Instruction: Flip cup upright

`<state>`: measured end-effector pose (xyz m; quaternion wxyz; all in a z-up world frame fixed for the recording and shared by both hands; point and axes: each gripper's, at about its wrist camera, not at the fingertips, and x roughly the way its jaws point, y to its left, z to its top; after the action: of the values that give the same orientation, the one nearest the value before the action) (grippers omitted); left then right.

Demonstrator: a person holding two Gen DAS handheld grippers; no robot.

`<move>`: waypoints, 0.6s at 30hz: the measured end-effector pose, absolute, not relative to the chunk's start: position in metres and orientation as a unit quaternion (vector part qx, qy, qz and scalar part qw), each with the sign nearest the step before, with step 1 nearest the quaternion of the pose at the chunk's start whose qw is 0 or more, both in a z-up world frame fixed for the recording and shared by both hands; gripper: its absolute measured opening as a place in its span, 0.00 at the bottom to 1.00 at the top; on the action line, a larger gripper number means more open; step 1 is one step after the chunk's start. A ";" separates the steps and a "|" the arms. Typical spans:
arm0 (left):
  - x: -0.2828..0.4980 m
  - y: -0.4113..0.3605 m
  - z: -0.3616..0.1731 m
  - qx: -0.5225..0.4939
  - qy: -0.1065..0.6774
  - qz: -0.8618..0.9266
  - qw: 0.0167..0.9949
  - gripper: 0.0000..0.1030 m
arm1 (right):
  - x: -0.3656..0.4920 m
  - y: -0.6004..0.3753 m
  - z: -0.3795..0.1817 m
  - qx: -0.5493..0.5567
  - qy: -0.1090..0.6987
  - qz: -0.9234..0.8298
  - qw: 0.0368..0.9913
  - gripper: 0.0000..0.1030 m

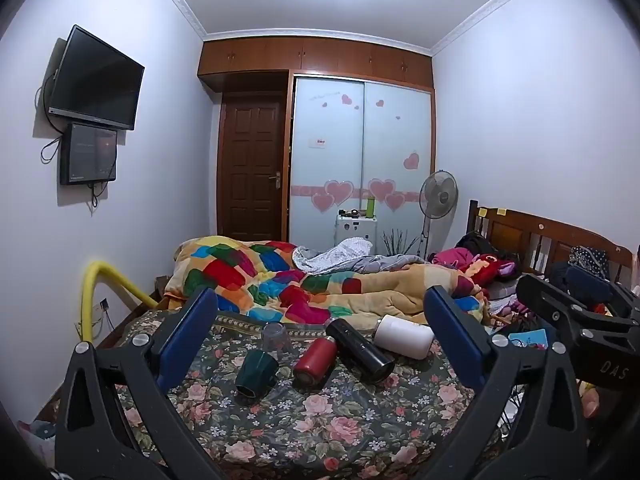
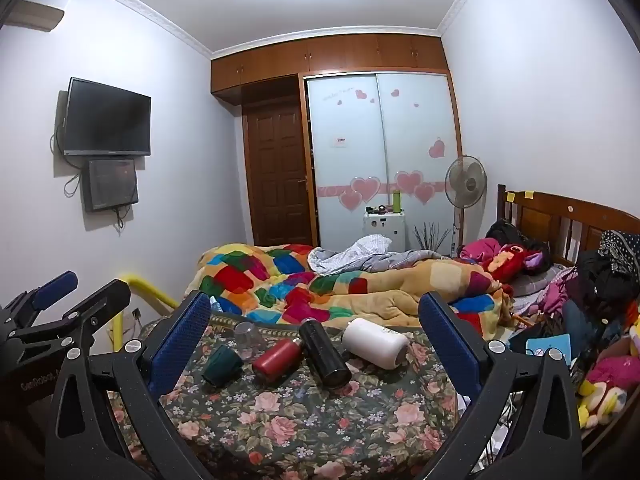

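Several vessels lie on the floral bedspread (image 1: 320,432): a dark green cup (image 1: 256,374) on its side, a clear glass (image 1: 275,336) standing mouth down, a red bottle (image 1: 314,362), a black flask (image 1: 360,350) and a white cup (image 1: 404,336) on their sides. The same ones show in the right wrist view: green cup (image 2: 223,366), glass (image 2: 248,338), red bottle (image 2: 277,360), black flask (image 2: 324,354), white cup (image 2: 375,343). My left gripper (image 1: 320,344) is open, short of them. My right gripper (image 2: 316,344) is open too, also short of them.
A crumpled patchwork quilt (image 1: 304,280) lies just behind the vessels. Clothes and toys (image 2: 600,320) pile at the right by the wooden headboard (image 2: 560,220). A yellow rail (image 1: 90,300) stands at the bed's left edge. The other gripper shows at right (image 1: 580,320) and at left (image 2: 60,312).
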<state>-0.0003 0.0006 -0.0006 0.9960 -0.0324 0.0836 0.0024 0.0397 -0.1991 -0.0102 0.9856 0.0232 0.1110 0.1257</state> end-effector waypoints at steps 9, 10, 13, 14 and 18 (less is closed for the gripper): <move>0.000 -0.003 -0.001 -0.019 0.086 0.005 0.996 1.00 | 0.039 -0.197 -0.009 0.020 0.112 0.129 0.985 1.00; -0.001 -0.003 -0.001 -0.019 0.086 0.005 0.996 1.00 | 0.039 -0.196 -0.009 0.019 0.113 0.129 0.985 1.00; 0.002 -0.003 -0.002 -0.018 0.087 0.003 0.996 1.00 | 0.039 -0.196 -0.008 0.018 0.113 0.128 0.985 1.00; 0.000 -0.003 -0.002 -0.019 0.086 0.004 0.996 1.00 | 0.039 -0.197 -0.008 0.019 0.113 0.129 0.985 1.00; 0.001 -0.004 0.000 -0.017 0.089 0.006 0.996 1.00 | 0.039 -0.198 -0.008 0.019 0.113 0.129 0.985 1.00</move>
<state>0.0008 -0.0043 -0.0001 0.9959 -0.0170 0.0889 0.0058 0.0388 -0.1982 -0.0084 0.9850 0.0193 0.1127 0.1291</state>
